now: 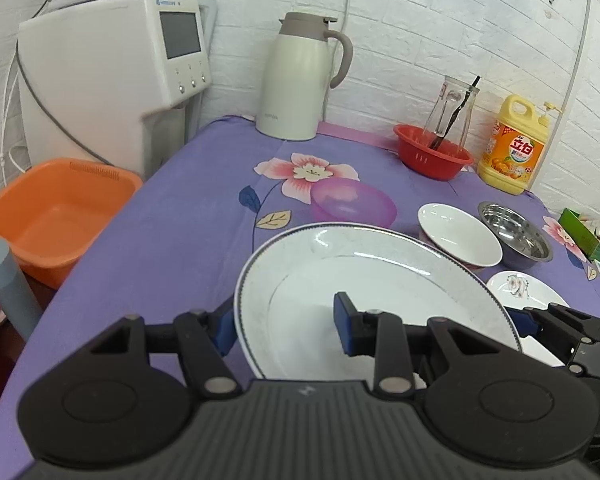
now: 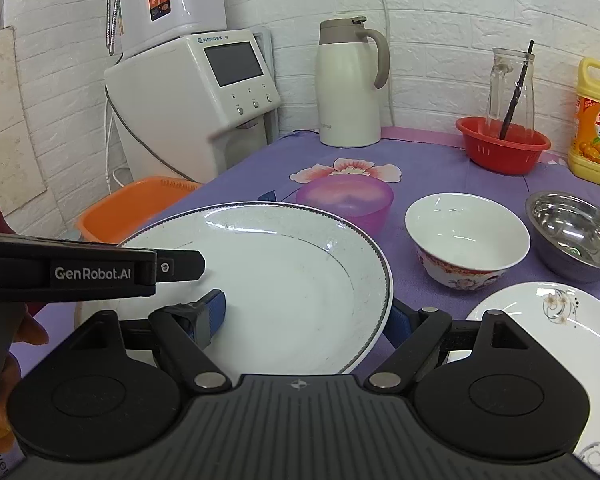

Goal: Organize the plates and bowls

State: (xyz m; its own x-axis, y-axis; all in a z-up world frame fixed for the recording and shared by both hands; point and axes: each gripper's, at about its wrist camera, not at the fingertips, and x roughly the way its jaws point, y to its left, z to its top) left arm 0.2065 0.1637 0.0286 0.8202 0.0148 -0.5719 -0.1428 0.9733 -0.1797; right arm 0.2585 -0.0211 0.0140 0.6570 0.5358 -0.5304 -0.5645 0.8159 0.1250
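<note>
Both grippers, left gripper and right gripper, clamp the big plate's opposite rims, while white bowl, steel bowl, purple bowl and small plate sit unstacked.

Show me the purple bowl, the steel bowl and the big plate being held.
purple bowl (image 2: pixel 346 200), right wrist view, inside.
steel bowl (image 2: pixel 576 224), right wrist view, inner wall.
big plate (image 1: pixel 380 276), left wrist view, bare centre.

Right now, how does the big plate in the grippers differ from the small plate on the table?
The big plate has a dark rim line; the small plate carries a flower print. The big plate is gripped at both edges and tilted; the small plate lies flat on the cloth. Both are white.
</note>
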